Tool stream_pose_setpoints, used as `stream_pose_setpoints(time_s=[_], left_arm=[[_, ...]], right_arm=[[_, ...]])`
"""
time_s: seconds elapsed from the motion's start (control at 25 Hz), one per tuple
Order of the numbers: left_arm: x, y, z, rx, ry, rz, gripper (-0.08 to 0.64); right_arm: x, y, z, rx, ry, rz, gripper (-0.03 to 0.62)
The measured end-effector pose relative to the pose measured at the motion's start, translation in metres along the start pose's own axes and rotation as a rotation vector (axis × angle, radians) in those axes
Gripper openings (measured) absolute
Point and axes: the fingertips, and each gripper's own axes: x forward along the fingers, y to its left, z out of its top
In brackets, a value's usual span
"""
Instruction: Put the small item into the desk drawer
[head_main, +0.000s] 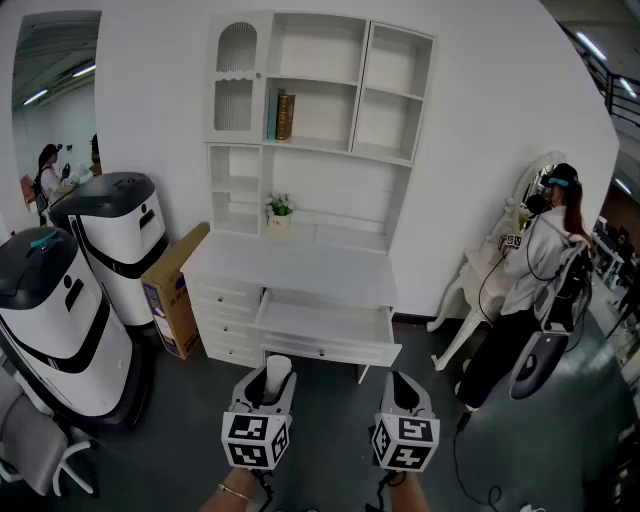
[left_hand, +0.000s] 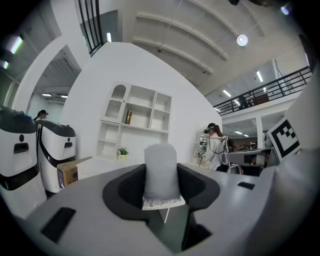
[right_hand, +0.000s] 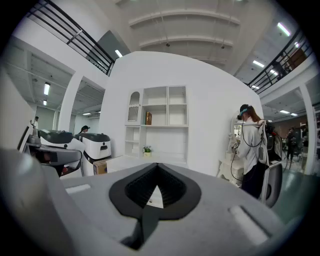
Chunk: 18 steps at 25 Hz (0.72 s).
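My left gripper (head_main: 272, 384) is shut on a small white cylinder (head_main: 277, 371), which stands upright between the dark pads and pokes out above them. From the left gripper view the same cylinder (left_hand: 160, 171) fills the gap in the left gripper (left_hand: 161, 189). My right gripper (head_main: 401, 386) hangs beside it, shut with nothing in it; its pads meet in the right gripper view (right_hand: 157, 169). Both are held in front of the white desk (head_main: 290, 262), whose middle drawer (head_main: 325, 324) is pulled out, a short way beyond the jaws.
A white hutch (head_main: 315, 90) with books stands on the desk, with a small potted plant (head_main: 279, 210). Two white and black machines (head_main: 60, 320) and a cardboard box (head_main: 172, 290) are on the left. A person with a headset (head_main: 525, 290) stands on the right by a white chair (head_main: 480, 290).
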Motion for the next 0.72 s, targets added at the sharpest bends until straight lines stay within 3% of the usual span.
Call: stream_pose_setpoints(time_s=[0.72], left_arm=[[-0.011, 0.042, -0.025, -0.012, 0.053, -0.021, 0.176]], right_arm=[[-0.001, 0.03, -0.021, 0.027, 0.035, -0.047, -0.001]])
